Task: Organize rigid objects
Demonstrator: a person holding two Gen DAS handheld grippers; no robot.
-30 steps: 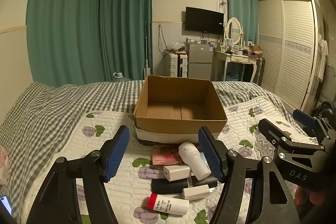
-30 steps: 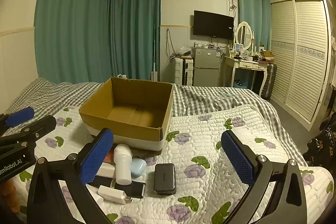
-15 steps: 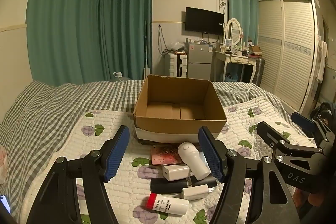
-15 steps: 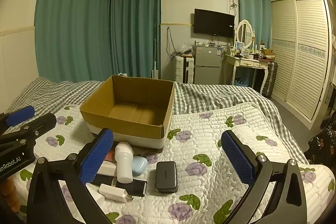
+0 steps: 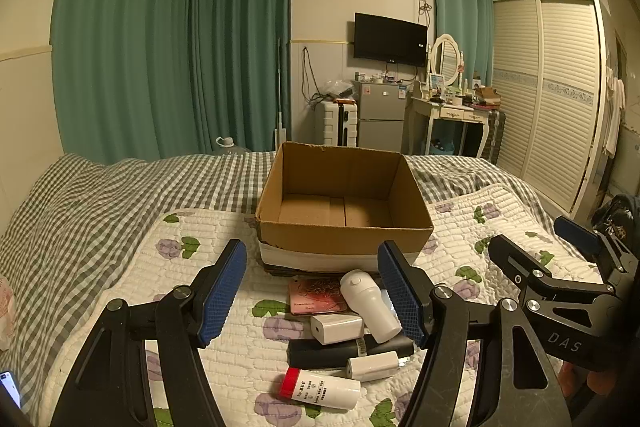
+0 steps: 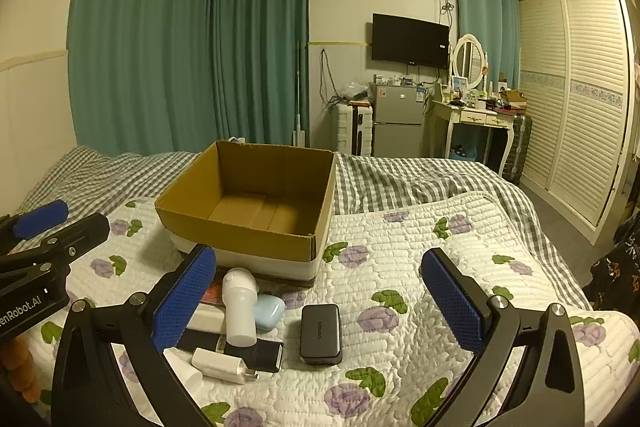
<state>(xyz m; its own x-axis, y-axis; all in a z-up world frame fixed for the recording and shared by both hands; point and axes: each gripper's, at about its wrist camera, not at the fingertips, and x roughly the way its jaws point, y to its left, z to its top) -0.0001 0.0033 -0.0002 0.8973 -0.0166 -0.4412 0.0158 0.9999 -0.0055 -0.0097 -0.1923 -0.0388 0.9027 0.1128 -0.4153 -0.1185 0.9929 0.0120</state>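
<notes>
An open, empty cardboard box sits on the quilted bed. In front of it lies a pile: a white bottle, a pink card case, a white charger, a long black case, a small white adapter, a red-capped tube, a pale blue earbud case and a dark grey box. My left gripper is open above the pile. My right gripper is open above the grey box.
The white floral quilt lies over a grey checked blanket. A fridge, a dressing table and a louvred wardrobe stand beyond the bed. Each gripper shows at the edge of the other's view.
Both grippers have drifted very slightly; the scene has shifted by a few pixels. The jaws stay open and no object has moved.
</notes>
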